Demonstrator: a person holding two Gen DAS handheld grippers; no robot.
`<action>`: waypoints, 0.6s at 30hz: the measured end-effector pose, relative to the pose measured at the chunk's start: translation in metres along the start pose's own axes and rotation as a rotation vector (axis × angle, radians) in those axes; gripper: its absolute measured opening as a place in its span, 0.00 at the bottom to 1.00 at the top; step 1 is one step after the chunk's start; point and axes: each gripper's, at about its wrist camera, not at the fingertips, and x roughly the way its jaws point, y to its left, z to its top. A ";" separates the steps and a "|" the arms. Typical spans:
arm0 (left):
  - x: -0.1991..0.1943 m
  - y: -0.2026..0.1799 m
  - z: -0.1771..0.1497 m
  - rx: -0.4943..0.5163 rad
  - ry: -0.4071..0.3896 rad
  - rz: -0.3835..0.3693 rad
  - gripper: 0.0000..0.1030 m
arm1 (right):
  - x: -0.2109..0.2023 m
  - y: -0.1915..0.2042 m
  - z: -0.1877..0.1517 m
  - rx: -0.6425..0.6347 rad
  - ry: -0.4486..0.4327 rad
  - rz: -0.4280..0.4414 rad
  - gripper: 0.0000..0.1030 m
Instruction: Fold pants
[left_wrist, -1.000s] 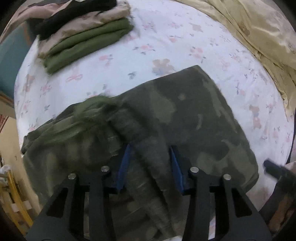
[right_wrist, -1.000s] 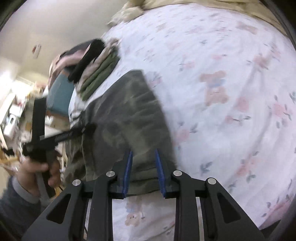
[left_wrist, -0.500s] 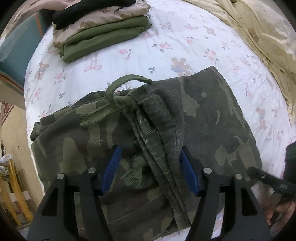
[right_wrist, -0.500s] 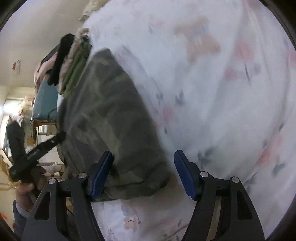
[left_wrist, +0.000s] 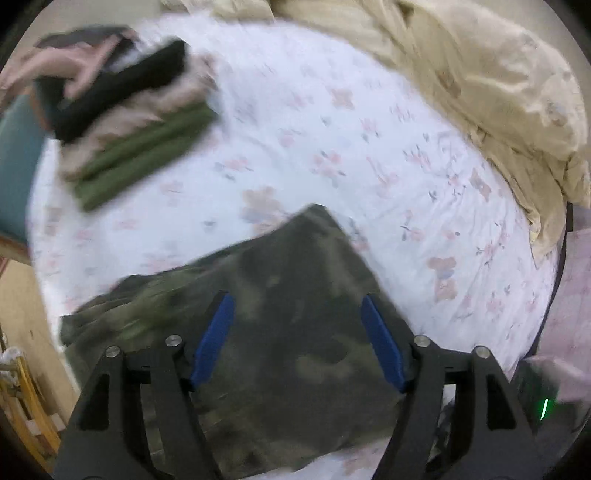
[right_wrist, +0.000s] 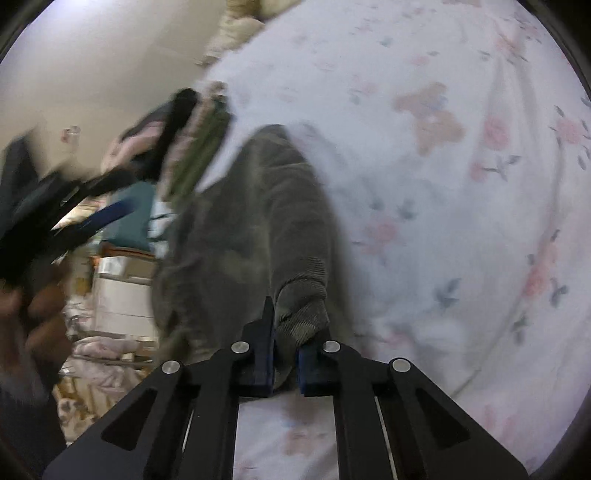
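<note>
The right hand-held gripper (right_wrist: 284, 343) has just clenched on the camouflage pants (left_wrist: 295, 332)' ribbed cuff; the left hand-held gripper (left_wrist: 295, 339), just released, hovers above them.

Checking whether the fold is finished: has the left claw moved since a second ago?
Yes. The left claw, open, has drawn back off the pants; the stack sits lower in view.

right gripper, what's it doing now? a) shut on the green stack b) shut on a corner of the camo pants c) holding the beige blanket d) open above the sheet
b: the right gripper is shut on a bunched corner of the camo pants.
</note>
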 end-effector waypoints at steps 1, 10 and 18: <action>0.011 -0.006 0.007 -0.007 0.033 -0.016 0.66 | 0.000 0.003 -0.001 -0.011 0.003 0.010 0.07; 0.089 -0.032 0.034 -0.053 0.199 0.024 0.66 | -0.003 0.045 -0.010 -0.190 0.000 0.077 0.06; 0.079 -0.029 0.022 0.132 0.190 0.117 0.20 | 0.005 0.090 -0.030 -0.413 0.025 0.116 0.06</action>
